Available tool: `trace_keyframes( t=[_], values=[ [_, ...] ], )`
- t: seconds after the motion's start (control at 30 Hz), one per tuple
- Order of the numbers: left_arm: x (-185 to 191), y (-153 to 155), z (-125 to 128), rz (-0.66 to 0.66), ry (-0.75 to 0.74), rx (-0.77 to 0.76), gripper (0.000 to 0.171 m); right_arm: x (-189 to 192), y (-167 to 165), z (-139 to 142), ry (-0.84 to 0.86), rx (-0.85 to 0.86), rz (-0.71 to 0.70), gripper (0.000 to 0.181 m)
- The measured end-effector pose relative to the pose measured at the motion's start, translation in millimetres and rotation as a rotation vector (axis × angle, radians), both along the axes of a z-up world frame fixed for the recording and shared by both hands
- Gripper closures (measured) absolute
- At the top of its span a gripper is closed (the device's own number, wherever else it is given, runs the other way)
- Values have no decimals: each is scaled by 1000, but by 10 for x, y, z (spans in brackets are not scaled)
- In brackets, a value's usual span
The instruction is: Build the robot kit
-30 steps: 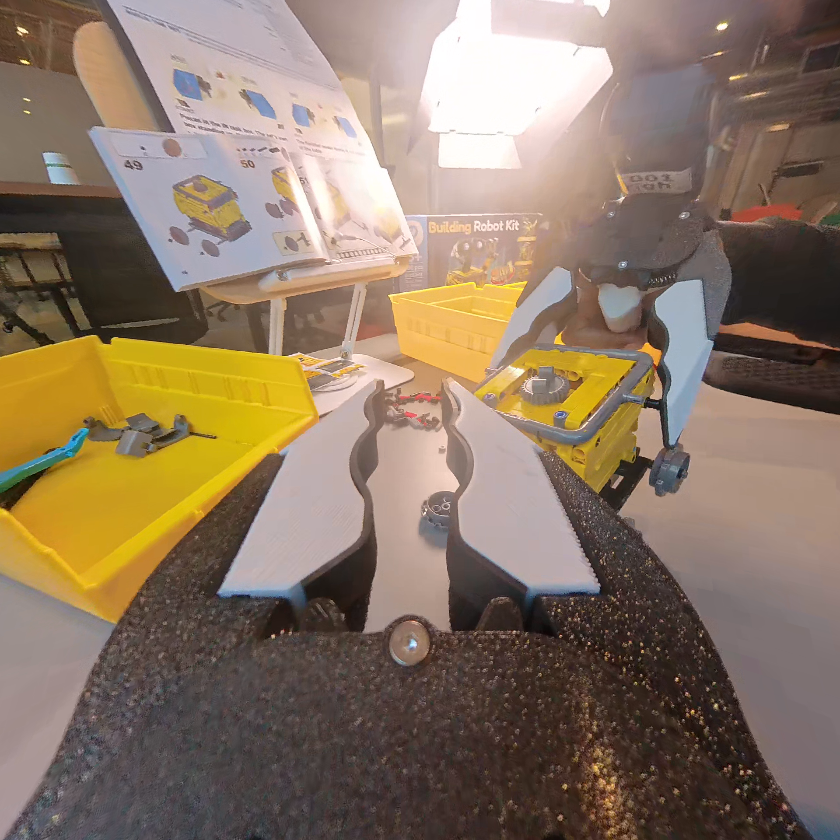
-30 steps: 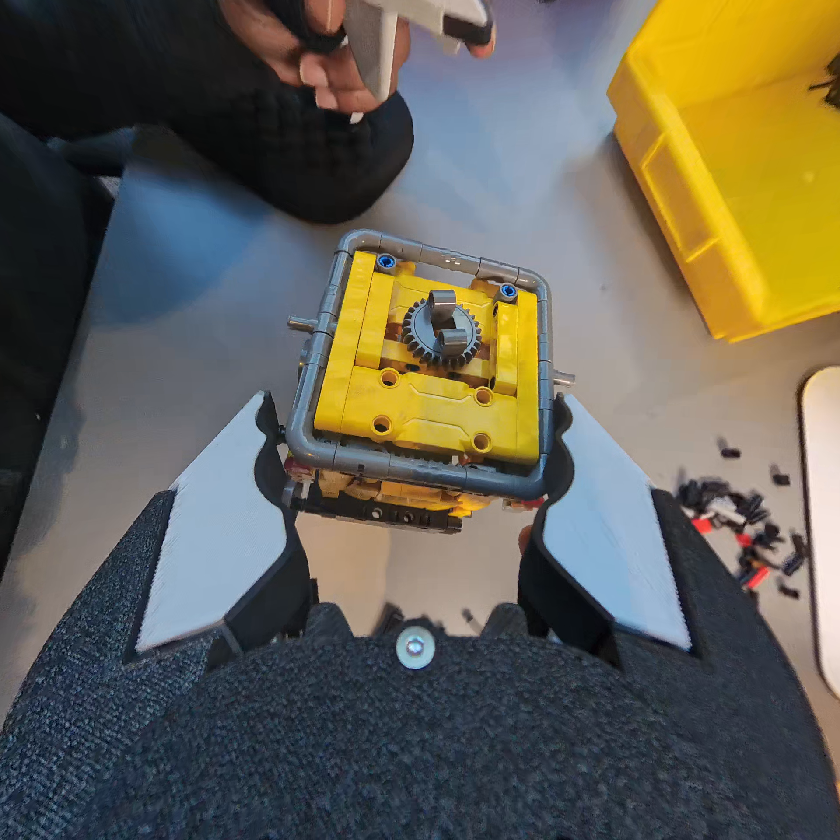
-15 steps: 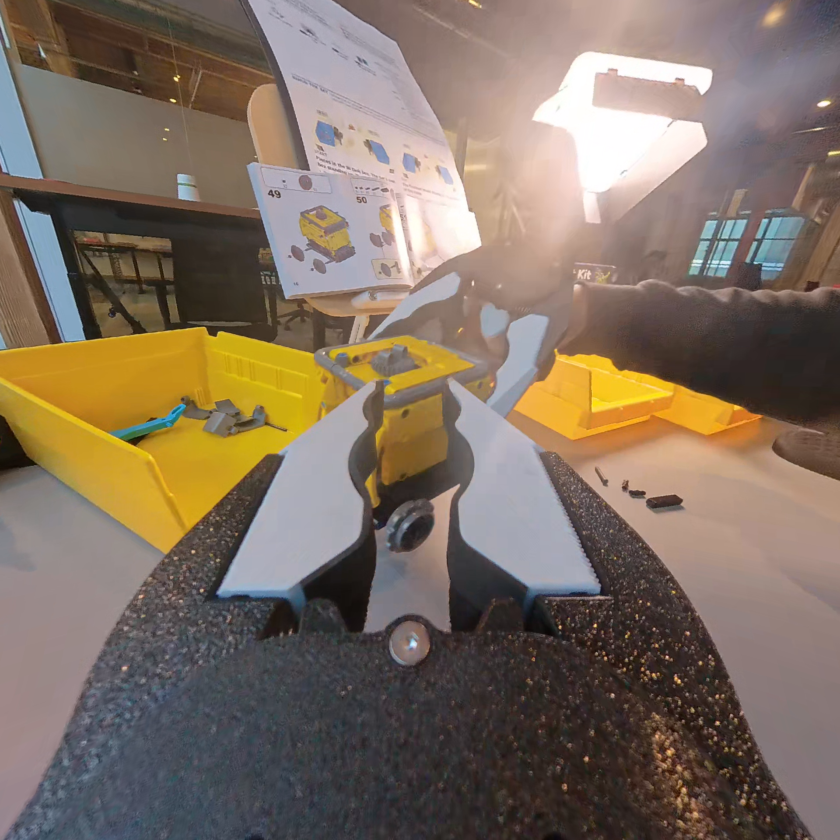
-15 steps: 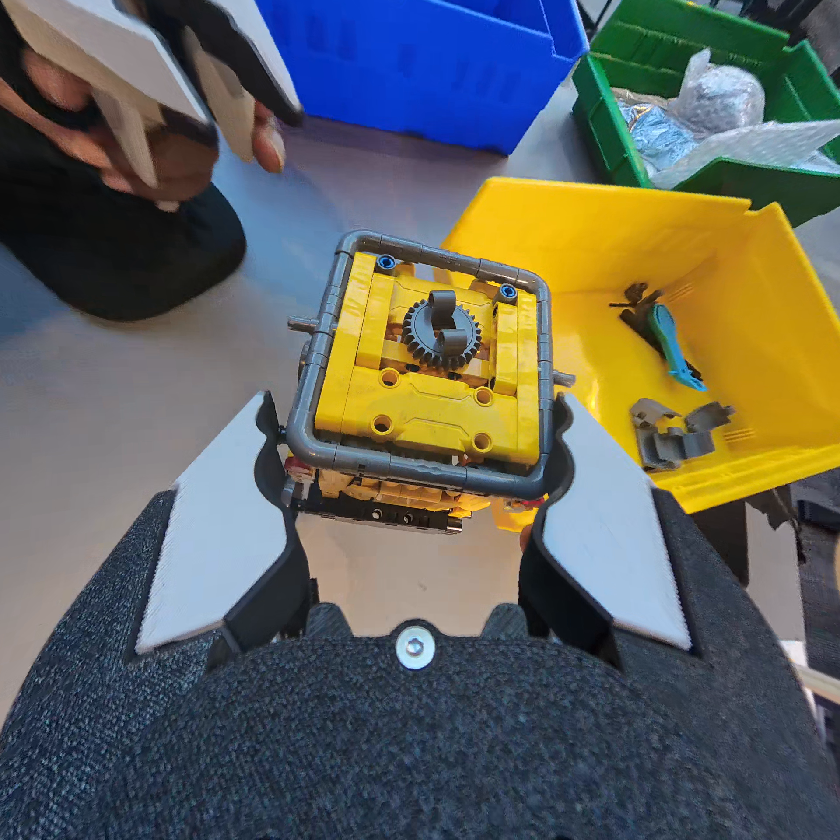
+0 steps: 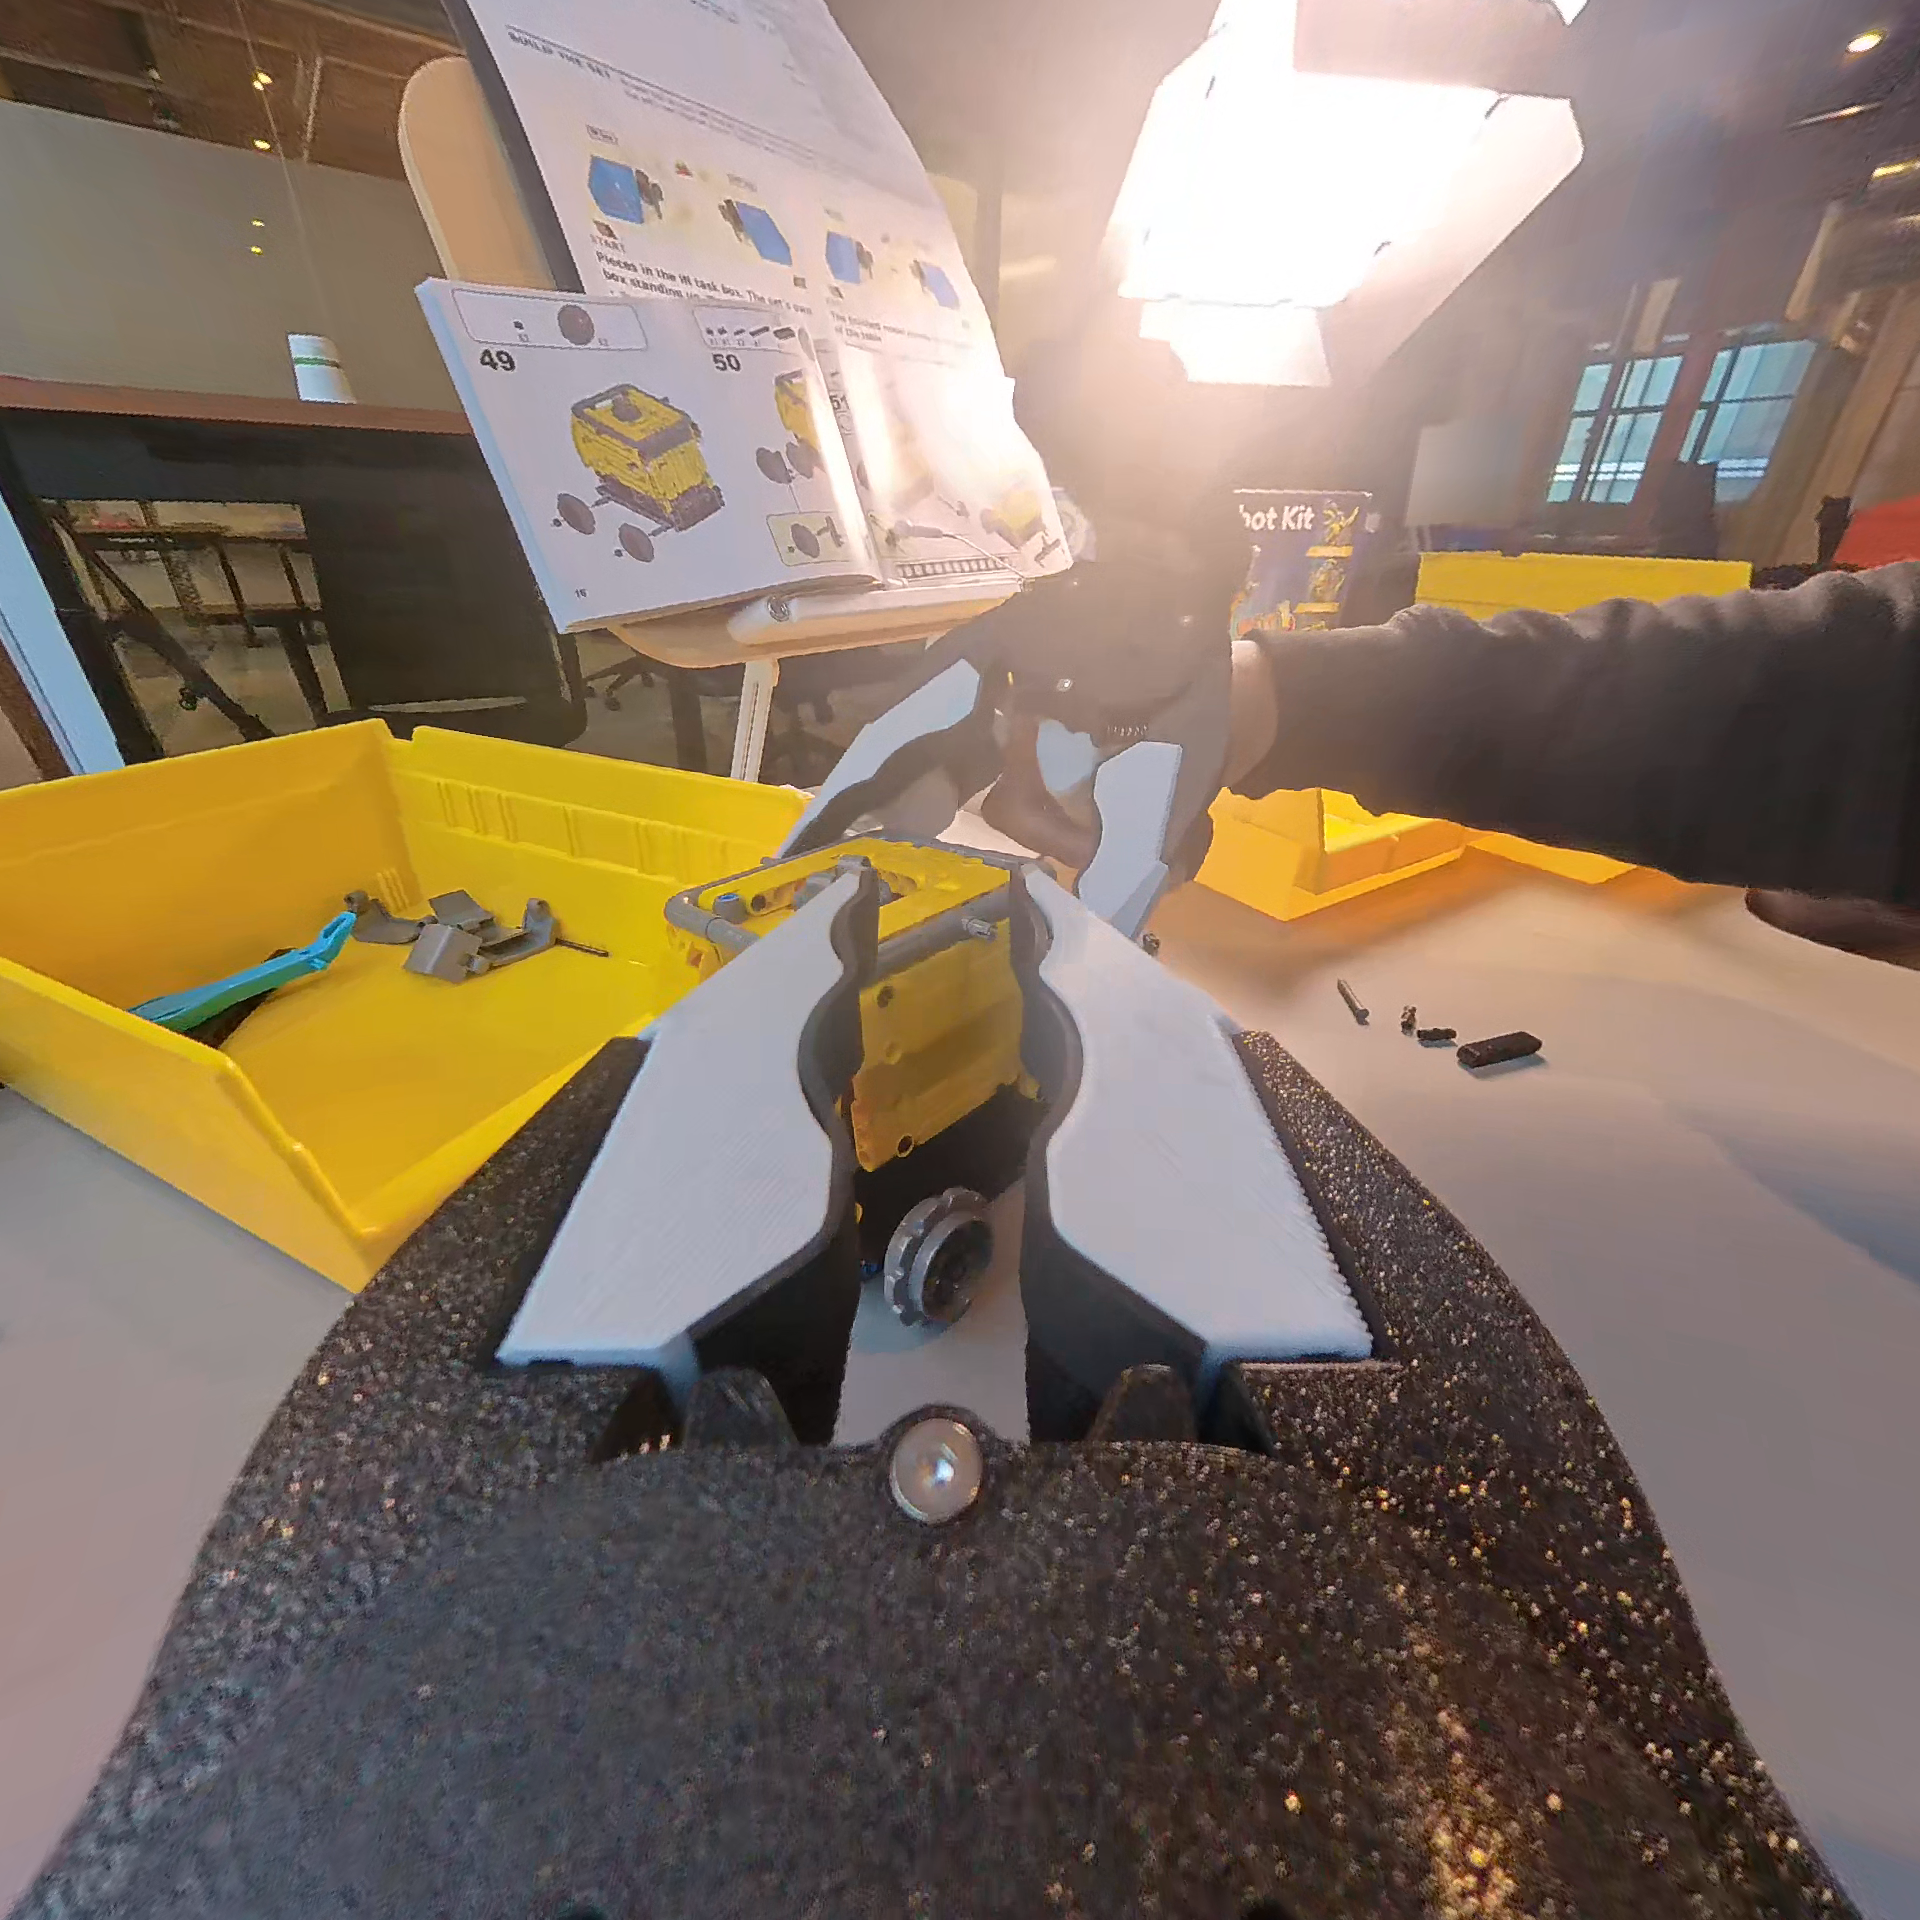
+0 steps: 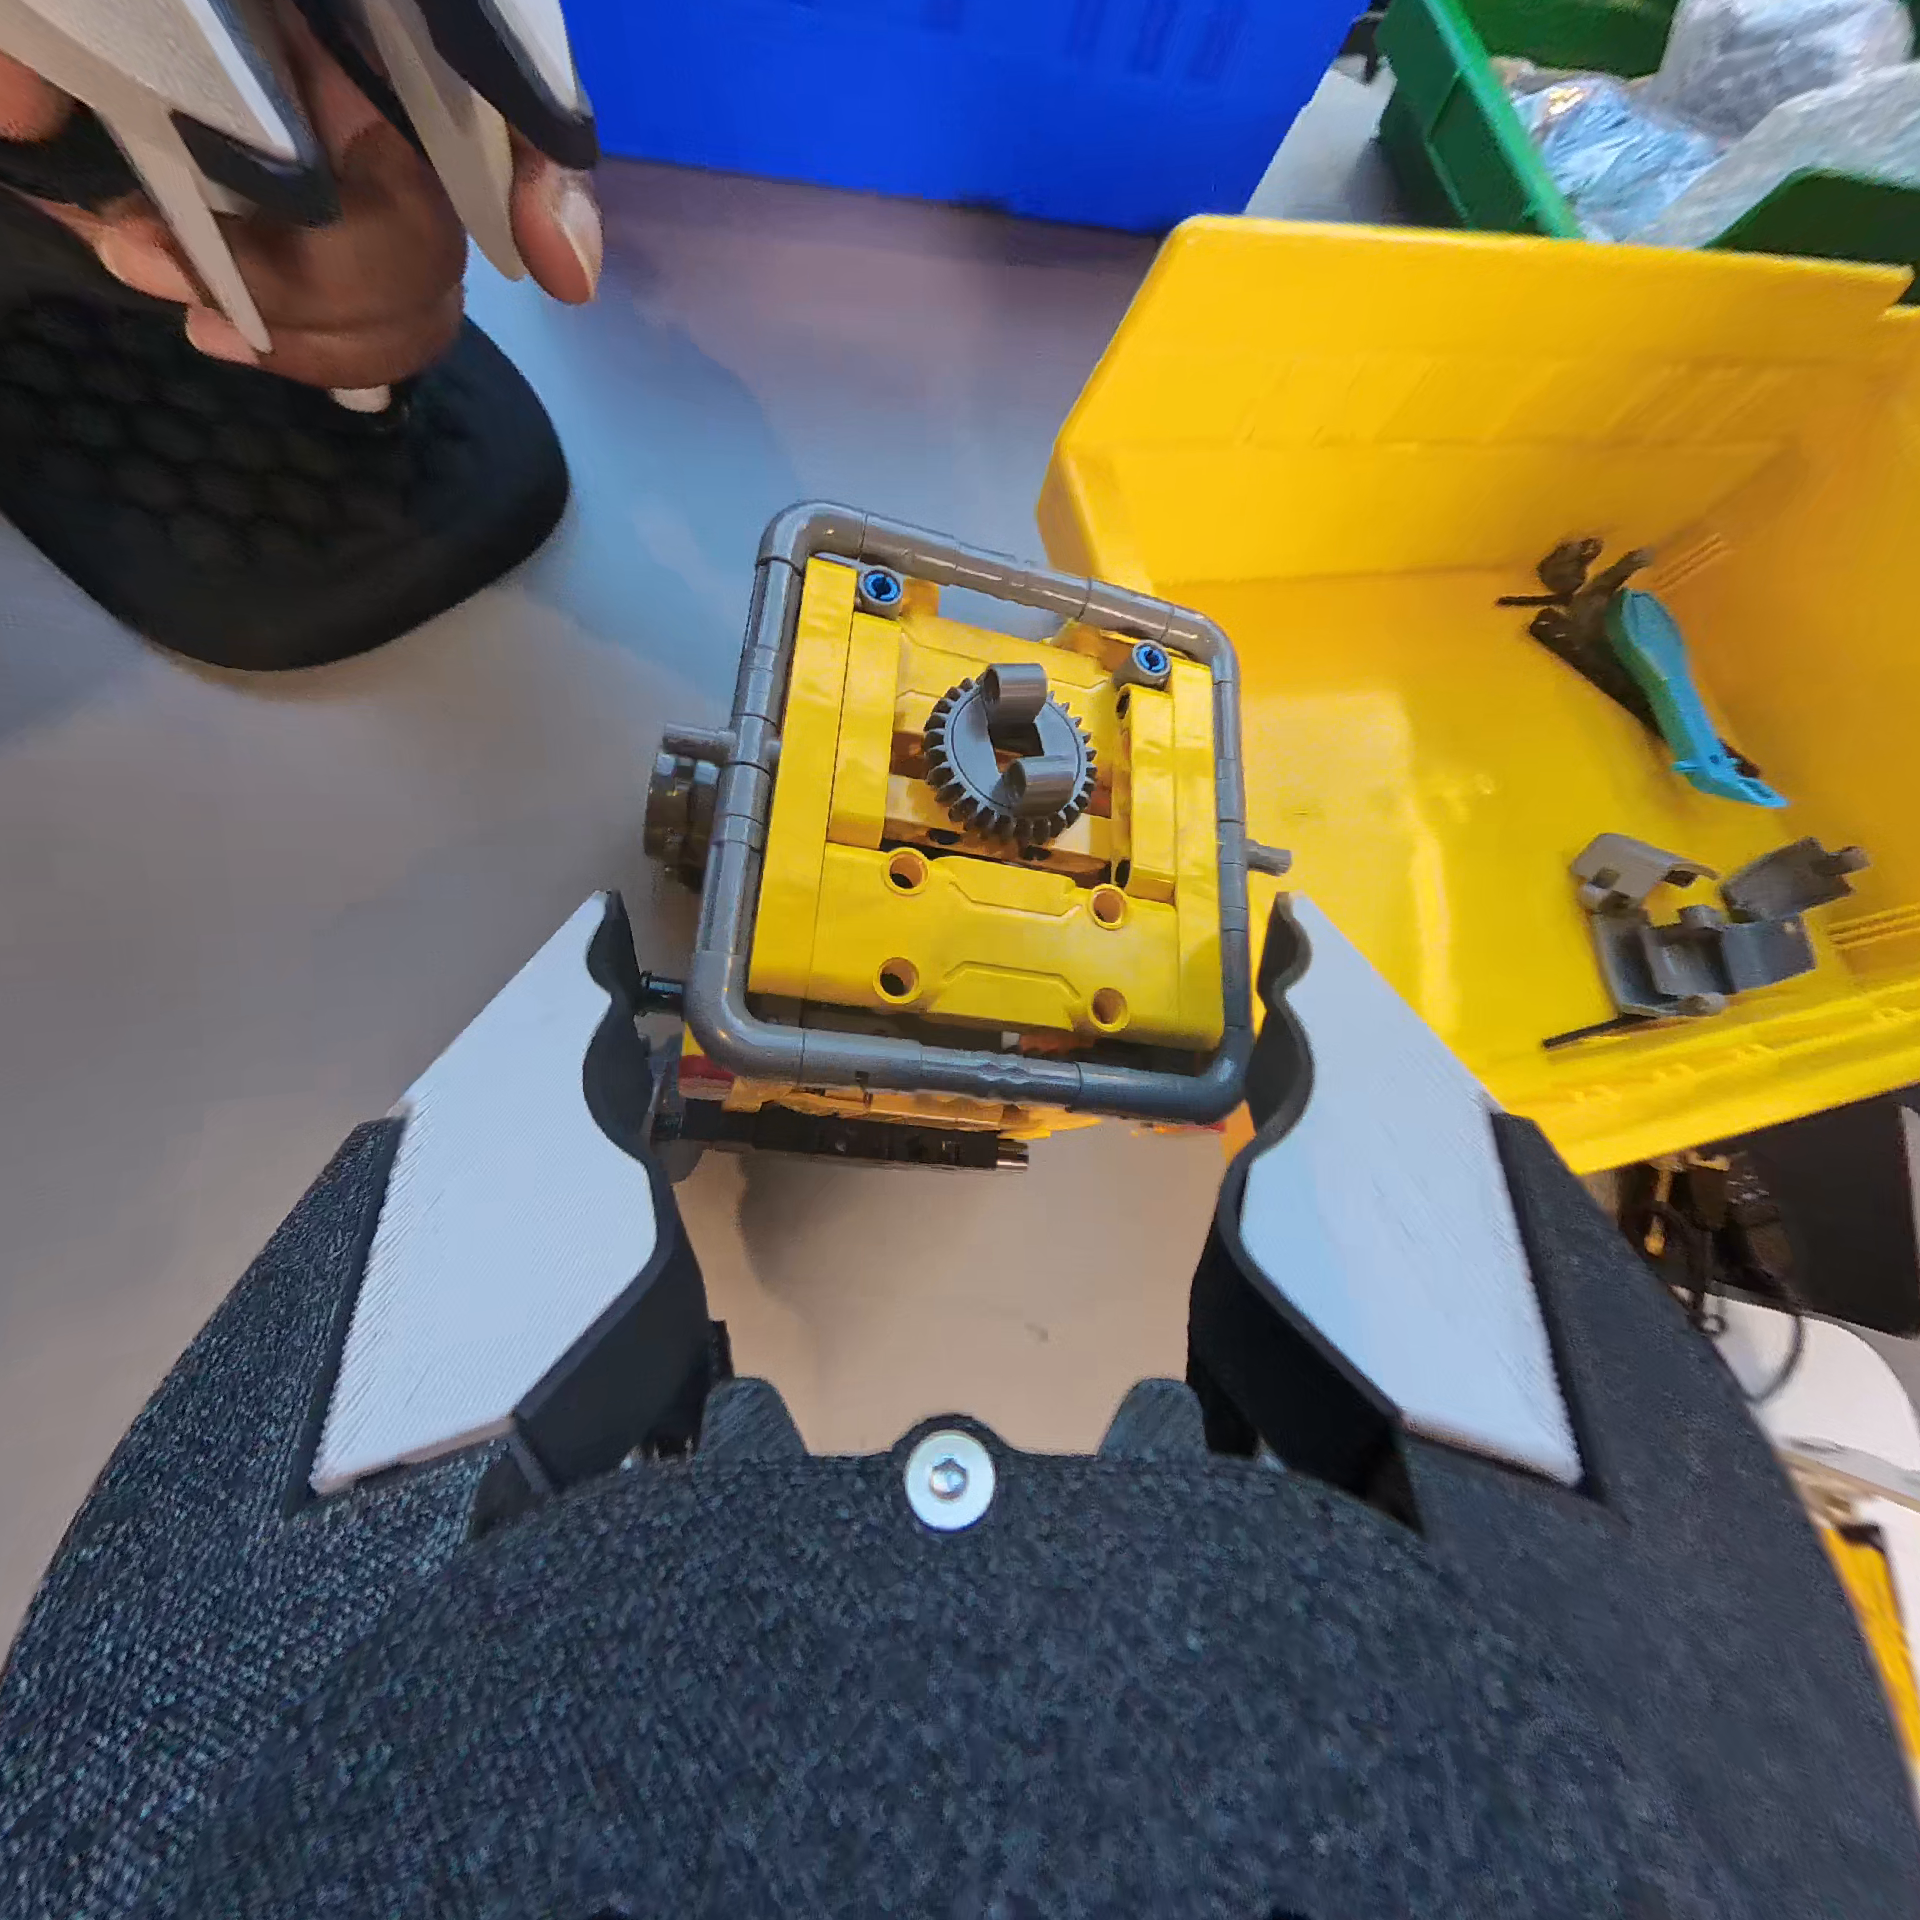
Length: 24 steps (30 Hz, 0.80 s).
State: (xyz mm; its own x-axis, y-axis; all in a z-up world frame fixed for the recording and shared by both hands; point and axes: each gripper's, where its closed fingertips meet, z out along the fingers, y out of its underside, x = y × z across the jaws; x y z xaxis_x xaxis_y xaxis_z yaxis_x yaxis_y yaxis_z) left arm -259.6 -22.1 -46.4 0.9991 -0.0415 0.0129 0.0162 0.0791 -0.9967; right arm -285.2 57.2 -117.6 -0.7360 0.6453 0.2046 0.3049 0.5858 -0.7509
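A yellow brick-built model (image 6: 987, 831) has a grey frame and a grey gear on top. It sits between the fingers of my right gripper (image 6: 945, 914), which is shut on its lower sides. The model is turned slightly within the jaws. It is low over the grey table beside a yellow bin (image 6: 1455, 270). A dark wheel (image 6: 675, 810) is on its left side. In the left wrist view, my left gripper (image 5: 940, 888) is empty with a narrow gap. It points at the model (image 5: 935, 1029) and its wheel (image 5: 935, 1257) from close by without touching. The right gripper (image 5: 1008, 810) reaches down from behind.
The yellow bin (image 5: 312, 1091) holds grey parts (image 5: 457, 935) and a teal tool (image 5: 239, 977). An instruction booklet on a stand (image 5: 675, 457) is behind it. Small black pieces (image 5: 1496, 1049) lie on the table to the right. A blue bin (image 6: 935, 94), a green bin (image 6: 1475, 135) and a black pad (image 6: 239, 499) are nearby.
My right gripper carried the model across the table to beside the yellow bin, and the model has turned a little in the jaws. My left gripper swung round and moved closer.
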Motion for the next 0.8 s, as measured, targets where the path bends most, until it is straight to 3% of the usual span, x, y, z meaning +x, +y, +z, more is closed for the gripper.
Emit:
trace_keyframes(
  t=[0.17, 0.3, 0.4, 0.5, 0.63, 0.8],
  values=[
    [6, 9, -14, -3, 2, -5, 149, 110, 73, 335, 98, -9, -76, 59],
    [31, 19, -26, -7, 18, -13, 149, 478, 57, 776, 236, -118, -155, 75],
    [67, 36, -49, -17, 36, -27, 149, 904, 46, 922, 310, -208, -221, 87],
    [102, 60, -80, -26, 55, -43, 149, 1323, 118, 854, 347, -296, -321, 99],
    [104, 91, -124, -22, 58, -65, 149, 1791, 400, 521, 353, -315, -511, 109],
    [4, 123, -161, 9, 10, -86, 148, 2110, 718, 280, 387, -299, -672, 132]
  ],
)
